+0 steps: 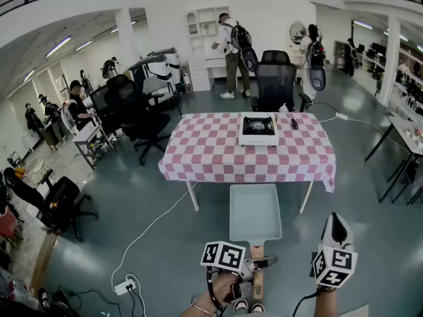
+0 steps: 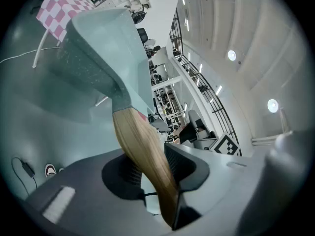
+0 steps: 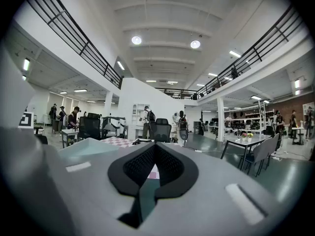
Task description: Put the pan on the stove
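Observation:
A pale blue-green rectangular pan with a wooden handle hangs in the air, short of the table's near edge. My left gripper is shut on that handle. In the left gripper view the handle runs between the dark pads and the pan rises beyond them. The portable gas stove sits on the pink-checked table, toward its far right. My right gripper is beside the pan's handle on the right, shut and holding nothing. Its pads meet at the tips in the right gripper view.
A small black object lies right of the stove. Black office chairs stand behind the table, with several people further back. A power strip and a white cable lie on the floor at left. Another table stands at right.

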The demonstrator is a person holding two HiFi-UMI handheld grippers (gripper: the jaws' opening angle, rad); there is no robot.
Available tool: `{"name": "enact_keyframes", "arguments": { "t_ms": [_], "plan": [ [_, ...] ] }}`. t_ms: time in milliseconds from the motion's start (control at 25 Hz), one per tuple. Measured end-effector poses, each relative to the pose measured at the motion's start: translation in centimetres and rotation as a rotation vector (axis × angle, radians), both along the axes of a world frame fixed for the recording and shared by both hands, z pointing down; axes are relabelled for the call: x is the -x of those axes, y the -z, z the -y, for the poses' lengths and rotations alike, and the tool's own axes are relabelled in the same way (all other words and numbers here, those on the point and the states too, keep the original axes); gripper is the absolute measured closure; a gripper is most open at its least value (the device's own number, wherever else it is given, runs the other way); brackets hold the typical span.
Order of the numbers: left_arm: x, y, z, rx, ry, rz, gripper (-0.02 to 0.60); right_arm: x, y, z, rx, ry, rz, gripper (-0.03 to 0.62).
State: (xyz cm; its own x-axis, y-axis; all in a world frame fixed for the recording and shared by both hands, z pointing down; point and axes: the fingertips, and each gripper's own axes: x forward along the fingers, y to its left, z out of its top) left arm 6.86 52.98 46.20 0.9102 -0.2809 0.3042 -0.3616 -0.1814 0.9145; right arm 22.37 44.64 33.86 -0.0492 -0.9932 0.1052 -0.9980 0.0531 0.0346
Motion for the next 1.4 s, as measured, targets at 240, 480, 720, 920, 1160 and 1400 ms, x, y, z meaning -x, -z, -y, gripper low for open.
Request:
{"name": "enact_keyframes", "arguments": {
  "t_ms": [240,480,720,920,1160,1400],
  "plan": [
    [0.1,0.2,0.7,-0.005,-0.001,-0.007,0.46,0.1,0.0,0.8,0.004,-0.005,-0.009,0.585],
    [0.8,0.1,1.6,-0.007,-0.003,-0.007,0.46,0.8,-0.8,1.8,0.017,-0.016,0.007,0.585],
    [2.1,0.3,2.8,-0.007,-0.012,-0.009,0.459,1.5,-0.5,2.7,0.011,-0.05,0.008,0.585],
    [3.3,0.3,4.0,-0.021,-0.016,-0.005,0.457,1.8,-0.7,3.0,0.005,-0.079,0.016,0.585],
    [4.4,0.4,5.1,-0.024,-0.02,-0.001,0.457,2.3,-1.0,3.5,0.023,-0.099,-0.003,0.585],
    [4.6,-0.1,6.4,-0.016,-0.016,-0.007,0.456,2.5,-1.6,4.7,0.036,-0.103,-0.009,0.585]
  ]
}}
